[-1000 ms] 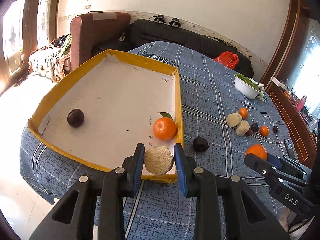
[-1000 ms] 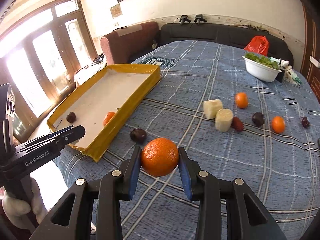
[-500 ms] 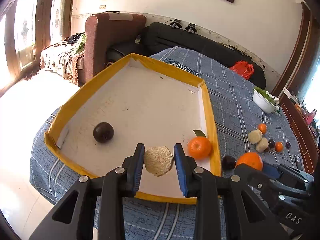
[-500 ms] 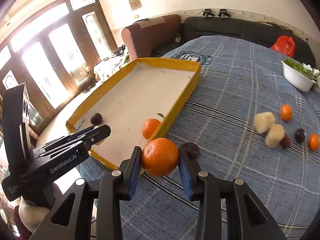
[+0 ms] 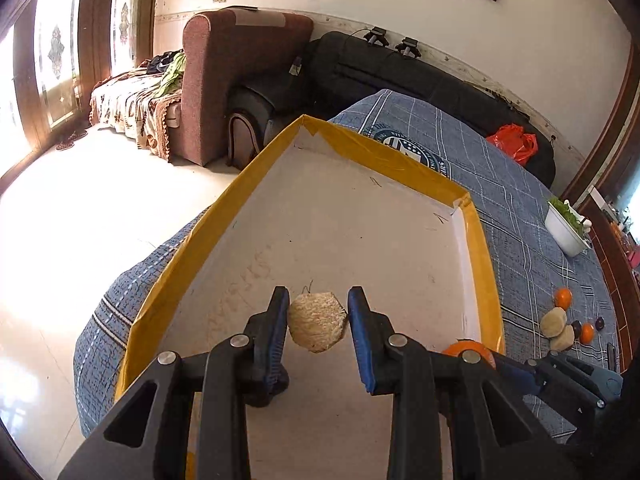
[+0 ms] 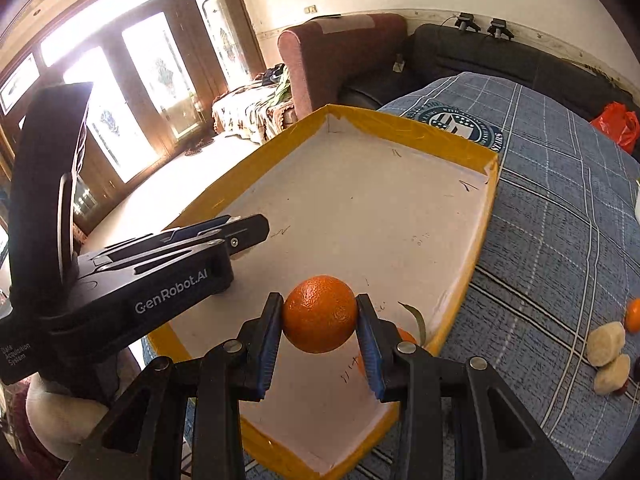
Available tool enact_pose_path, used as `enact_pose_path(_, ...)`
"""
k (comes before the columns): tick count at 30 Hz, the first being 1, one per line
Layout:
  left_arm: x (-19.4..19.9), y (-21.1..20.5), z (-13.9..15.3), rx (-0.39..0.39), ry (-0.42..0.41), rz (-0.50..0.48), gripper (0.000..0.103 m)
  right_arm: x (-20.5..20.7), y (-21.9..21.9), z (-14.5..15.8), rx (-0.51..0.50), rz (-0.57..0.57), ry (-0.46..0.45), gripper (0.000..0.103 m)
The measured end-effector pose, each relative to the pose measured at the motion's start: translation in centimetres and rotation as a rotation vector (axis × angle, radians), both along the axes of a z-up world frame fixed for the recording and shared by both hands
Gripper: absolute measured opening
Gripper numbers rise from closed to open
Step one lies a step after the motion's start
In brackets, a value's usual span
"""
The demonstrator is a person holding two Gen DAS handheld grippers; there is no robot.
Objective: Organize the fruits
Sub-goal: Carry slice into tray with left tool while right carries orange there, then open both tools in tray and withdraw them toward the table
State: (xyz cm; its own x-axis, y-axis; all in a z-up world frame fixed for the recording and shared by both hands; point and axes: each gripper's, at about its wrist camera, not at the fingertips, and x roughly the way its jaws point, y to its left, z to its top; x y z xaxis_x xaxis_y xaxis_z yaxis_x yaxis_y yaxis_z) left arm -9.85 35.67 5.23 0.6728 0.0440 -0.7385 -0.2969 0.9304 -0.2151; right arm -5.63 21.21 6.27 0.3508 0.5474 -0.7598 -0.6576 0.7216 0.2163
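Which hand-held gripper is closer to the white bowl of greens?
Right. The bowl sits far off on the blue cloth, to the tray's right. The right hand-held gripper works on that side; the left hand-held gripper is further left.

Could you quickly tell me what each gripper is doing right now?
Left gripper: closed on the pale fibrous chunk.
Right gripper: closed on the orange.

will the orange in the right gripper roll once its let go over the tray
Probably: the orange is round and the tray floor looks flat. Its dimpled peel seems grippy between the right gripper pads. The raised yellow wall should stop it.
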Motion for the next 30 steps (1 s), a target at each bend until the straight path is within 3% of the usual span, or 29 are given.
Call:
enact_pose_path(9, 0.9, 1.2, -0.8, -0.053, 0.014, 0.009, 0.031, 0.8, 2.0, -1.5, -0.037, 0.023, 0.028, 0.041)
enact_pose_path(11, 0.6, 1.5, -0.6, -0.050, 0.004, 0.019, 0.044, 0.7, 2.1, -1.5, -0.034, 0.018, 0.025, 0.042)
enact_pose_path(13, 0.1, 1.6, -0.1, -0.049, -0.014, 0.030, 0.050, 0.8, 2.1, -1.5, -0.028, 0.014, 0.029, 0.043)
enact_pose_path(17, -0.8, 1.9, 0.8, -0.070, -0.044, 0.046, 0.058, 0.8, 1.9, -1.0, -0.010, 0.001, 0.025, 0.053)
enact_pose_path(30, -4.4, 0.3, 2.1, -0.119, -0.064, 0.072, 0.077, -0.2, -1.2, 1.0, 0.030, -0.053, 0.003, 0.053)
